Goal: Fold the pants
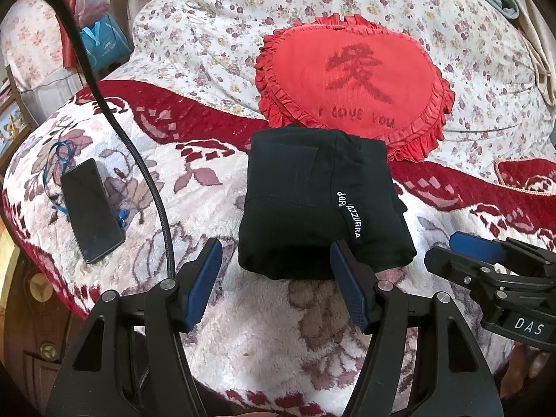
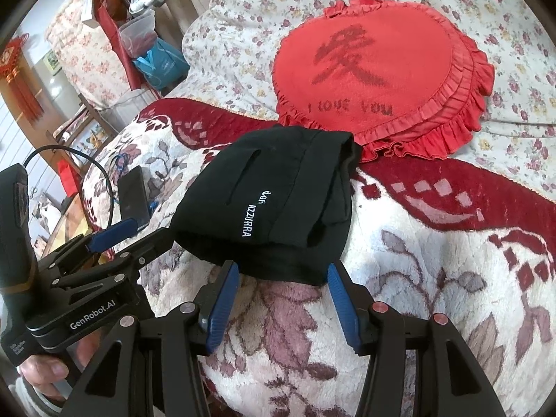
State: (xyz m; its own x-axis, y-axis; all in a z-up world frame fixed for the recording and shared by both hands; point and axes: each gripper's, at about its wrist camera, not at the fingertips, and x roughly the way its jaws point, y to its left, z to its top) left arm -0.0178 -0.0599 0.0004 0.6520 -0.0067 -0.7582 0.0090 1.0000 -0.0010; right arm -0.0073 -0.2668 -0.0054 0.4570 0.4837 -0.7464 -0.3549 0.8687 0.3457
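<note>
Two tools, left tool (image 1: 276, 252) and right tool (image 2: 283, 276), gape empty near soft, light, limp folded black pants (image 1: 319, 201) on the blanket (image 1: 250, 330); grasp the thick near edge.

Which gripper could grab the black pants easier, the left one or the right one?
Probably the right gripper: its open jaws sit at the near edge of the folded pants, straddling it. The left gripper is open too, but only one finger meets the pants; the other is off to the side.

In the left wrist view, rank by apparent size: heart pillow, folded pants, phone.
1. Heart pillow
2. Folded pants, not much smaller and nearer the camera, so the true order is unsure
3. Phone, clearly smallest
</note>
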